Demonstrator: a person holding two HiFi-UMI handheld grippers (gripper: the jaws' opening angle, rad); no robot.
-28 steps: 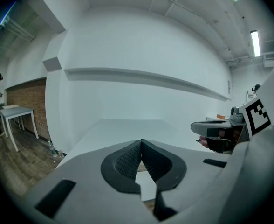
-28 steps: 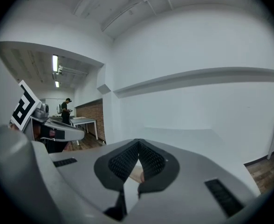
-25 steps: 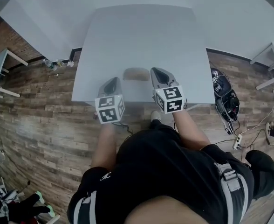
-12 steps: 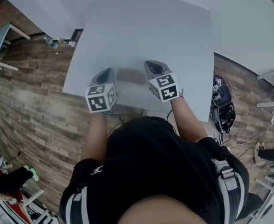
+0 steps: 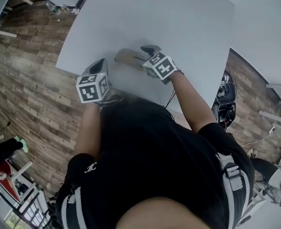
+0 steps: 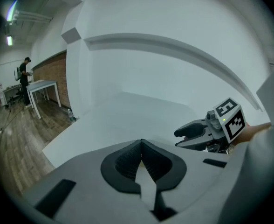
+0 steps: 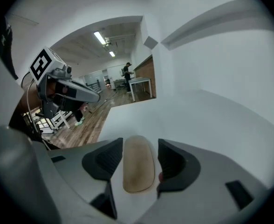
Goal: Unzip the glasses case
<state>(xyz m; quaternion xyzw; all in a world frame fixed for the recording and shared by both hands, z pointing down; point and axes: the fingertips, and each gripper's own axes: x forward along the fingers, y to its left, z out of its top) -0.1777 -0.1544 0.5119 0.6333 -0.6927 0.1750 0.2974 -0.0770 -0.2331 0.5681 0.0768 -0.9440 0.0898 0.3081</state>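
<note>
Glasses case [image 7: 138,167] lay flat on the white table [image 5: 188,18], lengthwise between the jaws of the right gripper [image 7: 140,146] and ahead and to the right of the left gripper [image 6: 141,143]. It looked tan, oval and soft-skinned, probably light over a semi-stiff shell. It would likely skid on the smooth top unless one gripper pinned its body while the other took the zip pull, though no pull could be made out. The right gripper slanted down at it from the near side. Its jaws had just been opening and stood clear of the case's flanks, gripping nothing. The left gripper, also tilted down, was closed tight and empty, poised near the table's edge.
</note>
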